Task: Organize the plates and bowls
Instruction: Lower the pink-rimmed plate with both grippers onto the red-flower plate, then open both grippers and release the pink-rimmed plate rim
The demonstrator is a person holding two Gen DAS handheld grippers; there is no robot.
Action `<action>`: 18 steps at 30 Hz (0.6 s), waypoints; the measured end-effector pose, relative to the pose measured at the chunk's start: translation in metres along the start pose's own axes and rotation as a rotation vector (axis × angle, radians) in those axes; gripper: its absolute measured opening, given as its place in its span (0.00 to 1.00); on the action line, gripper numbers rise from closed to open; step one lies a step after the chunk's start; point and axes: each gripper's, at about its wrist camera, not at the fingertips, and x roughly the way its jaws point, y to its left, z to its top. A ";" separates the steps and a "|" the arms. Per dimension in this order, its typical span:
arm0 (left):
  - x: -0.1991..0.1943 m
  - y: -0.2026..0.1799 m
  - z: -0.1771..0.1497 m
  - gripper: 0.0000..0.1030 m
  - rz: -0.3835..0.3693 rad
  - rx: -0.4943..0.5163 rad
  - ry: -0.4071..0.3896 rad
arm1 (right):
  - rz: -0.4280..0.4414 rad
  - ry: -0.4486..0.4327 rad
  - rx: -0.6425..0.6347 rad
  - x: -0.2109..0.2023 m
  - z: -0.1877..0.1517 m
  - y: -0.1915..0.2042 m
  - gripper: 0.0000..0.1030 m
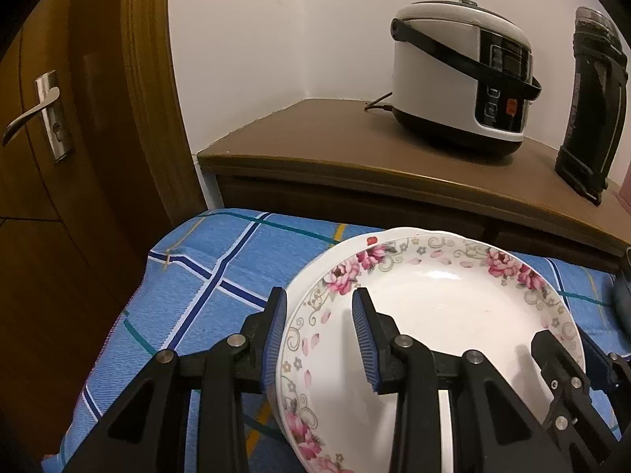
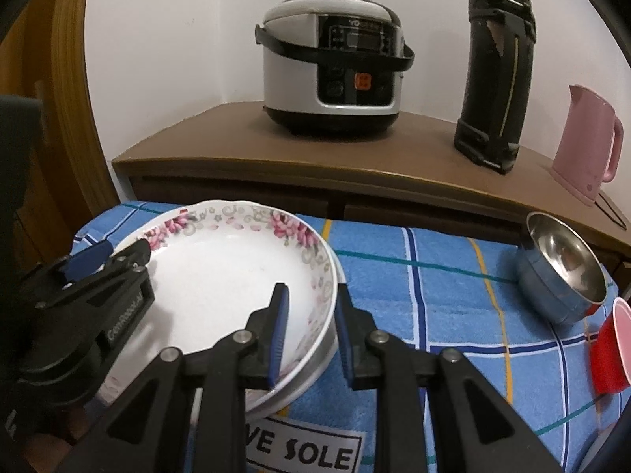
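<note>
- Right gripper [image 2: 309, 335] fills the near foreground, jaws narrow and straddling the floral plate's [image 2: 221, 276] rim at its 4 o'clock, one pad inside the dish, one outside; whether they actually pinch, I cannot tell.
- Left gripper [image 1: 319, 339] mirrors that at the plate's 9 o'clock, jaws moderately wide astride the rim, gap visible on the inner pad.
- Plate sits on the blue checked cloth [image 2: 434, 315], seemingly atop a second plate [image 1: 315, 264].
- Steel bowl [image 2: 564, 268] lies at 3 o'clock, tipped, nearer the right hand; red cup [image 2: 611, 347] just beside it.
- Cooker [image 2: 335, 67] stands at 12 o'clock on the cabinet.
</note>
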 end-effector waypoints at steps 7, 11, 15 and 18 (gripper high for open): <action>-0.006 0.002 0.002 0.47 -0.013 -0.024 -0.039 | 0.061 0.022 0.027 0.012 0.005 -0.003 0.28; -0.018 0.002 0.002 0.62 0.027 -0.021 -0.119 | 0.101 -0.005 0.066 0.011 0.006 -0.007 0.55; -0.020 0.006 0.001 0.65 0.030 -0.035 -0.139 | 0.101 -0.098 0.115 -0.006 0.002 -0.017 0.76; -0.022 0.006 0.001 0.65 0.020 -0.035 -0.142 | 0.063 -0.162 0.128 -0.020 -0.001 -0.023 0.82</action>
